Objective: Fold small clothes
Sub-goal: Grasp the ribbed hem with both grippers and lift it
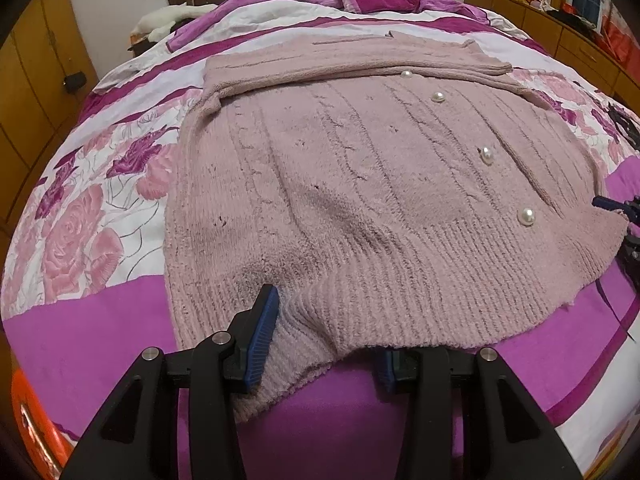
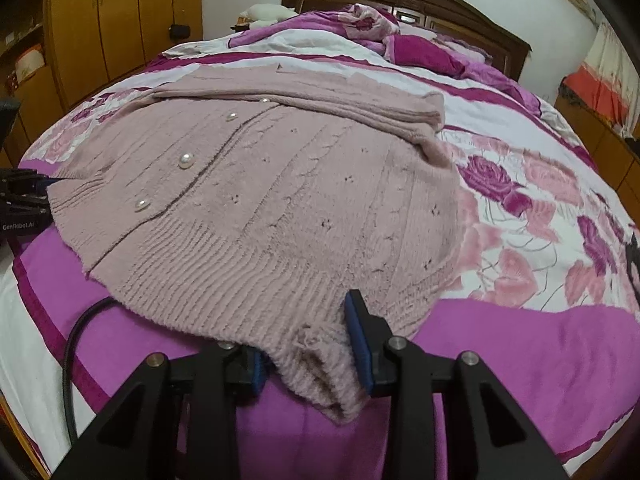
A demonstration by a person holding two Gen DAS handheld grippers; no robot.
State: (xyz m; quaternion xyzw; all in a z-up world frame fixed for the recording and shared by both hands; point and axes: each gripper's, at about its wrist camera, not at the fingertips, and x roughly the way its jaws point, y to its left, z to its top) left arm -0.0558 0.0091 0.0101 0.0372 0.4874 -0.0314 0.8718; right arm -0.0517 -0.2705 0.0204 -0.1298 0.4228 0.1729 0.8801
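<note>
Left wrist view shows a pink knitted cardigan (image 1: pixel 360 184) spread flat on the bedspread (image 1: pixel 100 320), with its ribbed hem (image 1: pixel 400 292) lying near the foot edge of the bed. The sleeves are already laid across the upper part of the garment, and pearl buttons (image 1: pixel 486 155) run along one side.

The left gripper (image 1: pixel 320 344) is placed around the hem at one lower corner, its blue pads standing apart on both sides of the cloth, so it is not yet clenched. The right gripper (image 2: pixel 308 352) is placed in the same way at the other lower corner, where a bunched piece of hem lies between the separated pads; it is also not clenched.

The step is judged to be the seizing of both hem corners before the lower part is folded upward. Some risks are seen: only one layer of the thick knit may be caught, so that the layers separate when lifted; the bedspread may be pinched together with the hem; and an uneven lift may disturb the folded sleeves.
</note>
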